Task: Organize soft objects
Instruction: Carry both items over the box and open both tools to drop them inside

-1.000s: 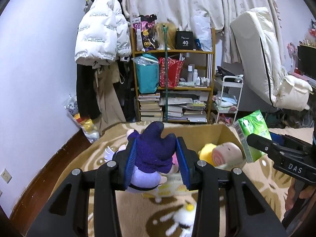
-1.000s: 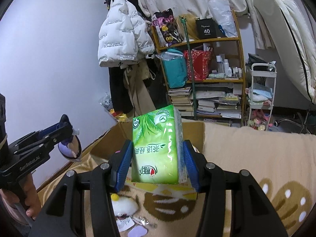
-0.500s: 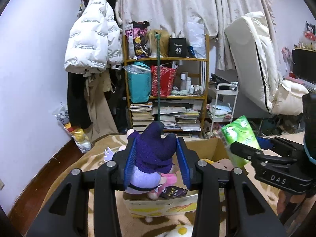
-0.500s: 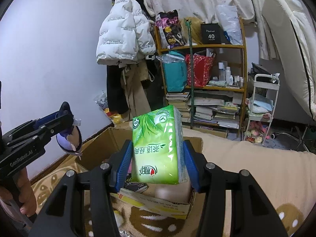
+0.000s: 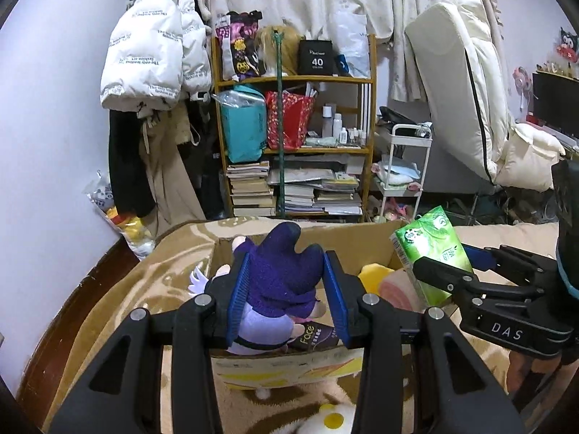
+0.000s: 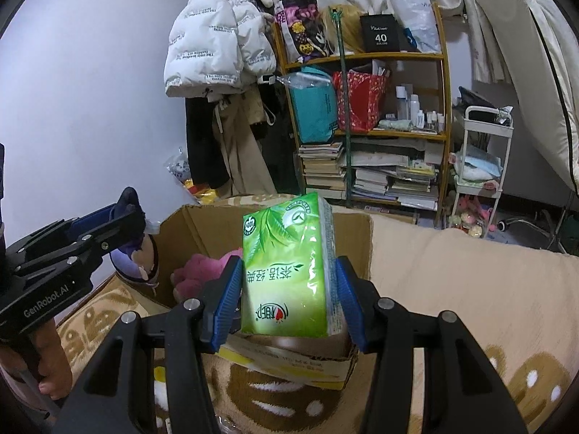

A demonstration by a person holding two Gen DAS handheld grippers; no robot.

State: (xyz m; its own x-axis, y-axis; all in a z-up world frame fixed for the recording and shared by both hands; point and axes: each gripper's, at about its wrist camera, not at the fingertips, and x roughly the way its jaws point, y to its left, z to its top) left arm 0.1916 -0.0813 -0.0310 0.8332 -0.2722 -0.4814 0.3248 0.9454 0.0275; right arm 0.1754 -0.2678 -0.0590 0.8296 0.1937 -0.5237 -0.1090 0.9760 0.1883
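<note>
Cluttered bedroom, patterned beige blanket (image 5: 119,311), cardboard box (image 6: 202,224), bookshelf (image 5: 296,152) behind

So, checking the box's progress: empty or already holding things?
Already holding things: the cardboard box contains a pink plush and a yellow toy.

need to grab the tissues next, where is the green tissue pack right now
The green tissue pack is clamped upright in the right claw, held over the near right corner of the open cardboard box, right of the purple plush.
</note>
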